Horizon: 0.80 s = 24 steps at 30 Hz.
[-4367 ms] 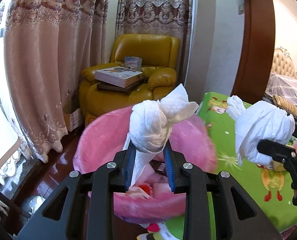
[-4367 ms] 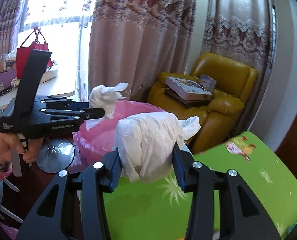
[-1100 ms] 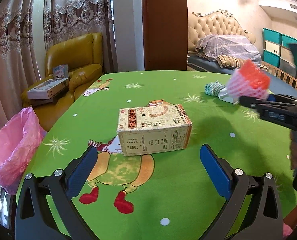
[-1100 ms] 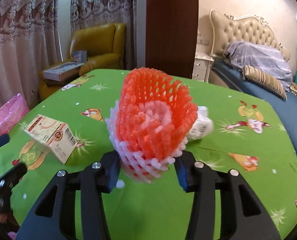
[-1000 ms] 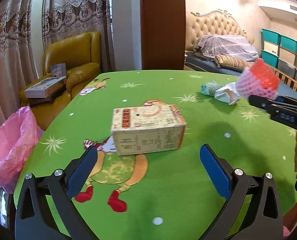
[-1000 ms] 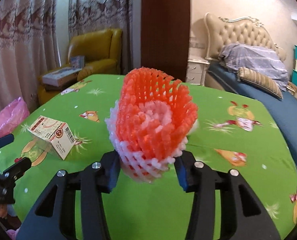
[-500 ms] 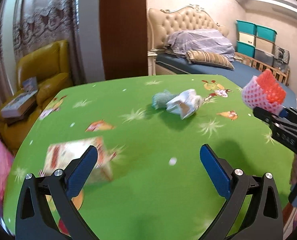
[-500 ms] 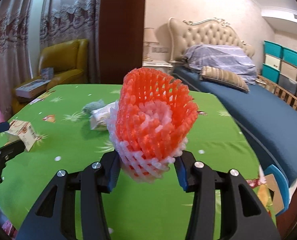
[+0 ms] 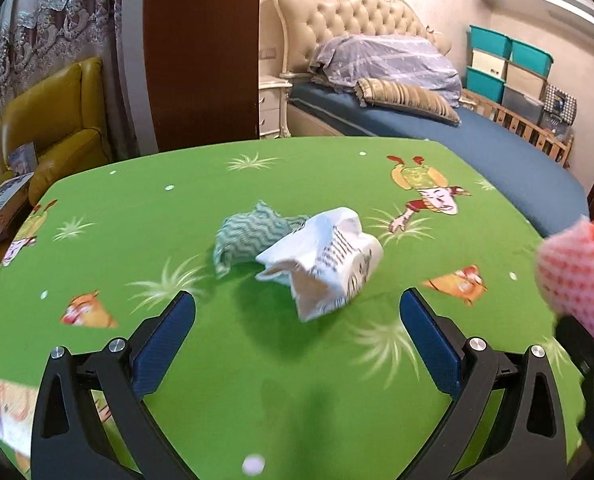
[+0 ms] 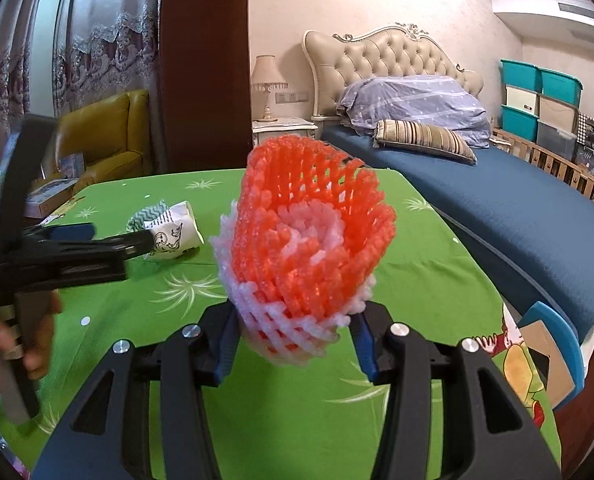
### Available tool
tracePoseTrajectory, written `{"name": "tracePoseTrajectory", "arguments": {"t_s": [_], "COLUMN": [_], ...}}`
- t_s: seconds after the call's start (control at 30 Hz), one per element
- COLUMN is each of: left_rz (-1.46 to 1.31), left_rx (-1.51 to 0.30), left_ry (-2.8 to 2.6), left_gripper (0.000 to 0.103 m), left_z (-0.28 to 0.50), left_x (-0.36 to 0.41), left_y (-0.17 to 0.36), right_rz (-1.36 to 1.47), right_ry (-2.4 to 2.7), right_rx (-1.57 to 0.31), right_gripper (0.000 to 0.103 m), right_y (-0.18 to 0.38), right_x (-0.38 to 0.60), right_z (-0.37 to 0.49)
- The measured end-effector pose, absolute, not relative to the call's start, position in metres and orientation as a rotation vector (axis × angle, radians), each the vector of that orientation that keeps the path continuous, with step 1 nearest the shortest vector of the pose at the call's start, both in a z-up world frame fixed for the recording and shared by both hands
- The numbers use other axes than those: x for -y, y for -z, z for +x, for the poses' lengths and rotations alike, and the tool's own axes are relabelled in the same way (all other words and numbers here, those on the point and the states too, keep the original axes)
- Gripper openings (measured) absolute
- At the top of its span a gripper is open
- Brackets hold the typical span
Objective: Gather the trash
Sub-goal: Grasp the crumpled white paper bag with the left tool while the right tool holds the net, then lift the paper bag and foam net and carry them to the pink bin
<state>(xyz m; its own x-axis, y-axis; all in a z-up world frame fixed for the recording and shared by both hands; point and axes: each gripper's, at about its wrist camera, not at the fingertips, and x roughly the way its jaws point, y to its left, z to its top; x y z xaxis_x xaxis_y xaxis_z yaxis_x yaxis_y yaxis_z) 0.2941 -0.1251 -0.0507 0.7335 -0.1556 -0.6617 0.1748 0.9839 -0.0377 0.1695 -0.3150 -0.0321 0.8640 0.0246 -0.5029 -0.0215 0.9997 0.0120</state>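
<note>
Lying just ahead of the wide-apart left tool [image 9: 297,336], the crumpled paper [image 9: 325,264] waits while the right tool [image 10: 297,332] squeezes the foam net [image 10: 309,248].

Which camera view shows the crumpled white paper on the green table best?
The left wrist view: the crumpled white paper lies whole and near the middle, ahead of the open left gripper, touching the green patterned cloth. In the right wrist view the paper is smaller, and the left gripper's finger partly covers it.
</note>
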Motion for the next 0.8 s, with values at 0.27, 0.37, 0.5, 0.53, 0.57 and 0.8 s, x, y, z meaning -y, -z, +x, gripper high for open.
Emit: {"name": "tracePoseTrajectory", "arguments": {"t_s": [0.27,0.37,0.5,0.53,0.57,0.8], "left_rz": [-0.006,0.014,0.045,0.042,0.039,0.012], "left_rx": [-0.775,-0.776,-0.768,-0.769,-0.77,-0.771], "left_ry": [0.141,0.14,0.112,0.111,0.107,0.111], "left_gripper": [0.096,0.096,0.096,0.095,0.092,0.08], "left_z": [0.335,0.339,0.343,0.343,0.342,0.338], "left_x": [0.137,0.146,0.157,0.157,0.156,0.151], "left_y": [0.06,0.061,0.061,0.062,0.063,0.063], "right_rz": [0.037,0.043,0.036,0.036,0.037,0.049], "right_ry": [-0.016,-0.013,-0.016,-0.017,-0.018,-0.02], "right_rx": [-0.529,-0.532,-0.532,-0.532,-0.532,-0.537], "right_gripper": [0.048,0.048,0.048,0.048,0.048,0.048], "right_y": [0.033,0.033,0.032,0.031,0.031,0.033], "right_x": [0.319,0.319,0.316,0.316,0.317,0.319], "right_z": [0.172,0.175,0.175,0.175,0.176,0.176]}}
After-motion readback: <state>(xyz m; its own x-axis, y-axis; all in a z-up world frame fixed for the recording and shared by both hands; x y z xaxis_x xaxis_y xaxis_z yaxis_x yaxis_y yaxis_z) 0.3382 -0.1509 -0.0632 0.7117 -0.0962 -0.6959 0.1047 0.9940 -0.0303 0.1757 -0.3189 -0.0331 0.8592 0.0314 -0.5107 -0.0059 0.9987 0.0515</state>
